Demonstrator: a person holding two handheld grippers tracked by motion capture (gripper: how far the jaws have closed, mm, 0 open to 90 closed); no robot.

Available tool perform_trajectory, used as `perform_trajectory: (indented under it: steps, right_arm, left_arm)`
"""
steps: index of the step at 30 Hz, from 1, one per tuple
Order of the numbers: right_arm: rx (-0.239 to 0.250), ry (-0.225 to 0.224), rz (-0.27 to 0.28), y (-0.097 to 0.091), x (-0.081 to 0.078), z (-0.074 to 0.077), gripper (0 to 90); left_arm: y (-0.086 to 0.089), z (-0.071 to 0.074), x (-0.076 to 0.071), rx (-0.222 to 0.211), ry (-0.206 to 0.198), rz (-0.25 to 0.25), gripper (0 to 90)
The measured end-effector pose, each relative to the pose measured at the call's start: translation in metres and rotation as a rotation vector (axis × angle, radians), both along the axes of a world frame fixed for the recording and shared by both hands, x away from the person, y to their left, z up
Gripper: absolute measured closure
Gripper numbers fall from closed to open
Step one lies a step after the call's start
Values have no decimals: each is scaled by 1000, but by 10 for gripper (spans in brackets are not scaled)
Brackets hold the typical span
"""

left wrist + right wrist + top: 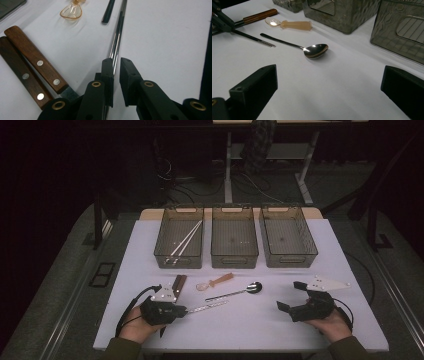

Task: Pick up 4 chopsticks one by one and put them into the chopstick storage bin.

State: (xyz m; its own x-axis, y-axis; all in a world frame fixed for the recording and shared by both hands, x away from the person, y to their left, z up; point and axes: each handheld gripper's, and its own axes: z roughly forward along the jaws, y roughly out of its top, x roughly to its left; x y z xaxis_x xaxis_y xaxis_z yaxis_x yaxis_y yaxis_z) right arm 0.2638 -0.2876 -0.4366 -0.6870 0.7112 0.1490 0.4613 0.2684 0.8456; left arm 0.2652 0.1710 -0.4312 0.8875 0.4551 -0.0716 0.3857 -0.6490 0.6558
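Two thin polished-steel chopsticks (117, 37) lie side by side on the white table (260, 320), just in front of the left-hand smoked-plastic bin (179, 242) and beside a pair of wood-handled knives (32, 65). Left gripper (116, 62) has its jaws narrowed around the near ends, a sliver of gap visible on one side. Right gripper (329, 92) sits wide apart, nothing in it. My read: light, stiff, slick, prone to roll or scissor apart. Pinch both together a bit in from the ends, square to the pads.
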Motion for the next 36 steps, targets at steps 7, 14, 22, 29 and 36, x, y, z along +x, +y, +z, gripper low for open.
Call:
perform_trajectory:
  steps: [7,14,22,29,36]
  right_arm:
    - [1,0,-1,0,0,0,4]
    - [1,-1,0,0,0,0,4]
    - [3,0,-2,-1,0,0,4]
    - [4,0,-2,-1,0,0,4]
    - [3,0,-1,-1,0,0,4]
  left_arm:
    - [-1,-1,1,7,-5,-4,803]
    - [0,-2,1,-5,-3,-10,802]
    - [0,-2,1,1,-5,-21,802]
    - [-1,-2,1,7,-10,-31,799]
    - [-1,-2,1,2,-12,-40,797]
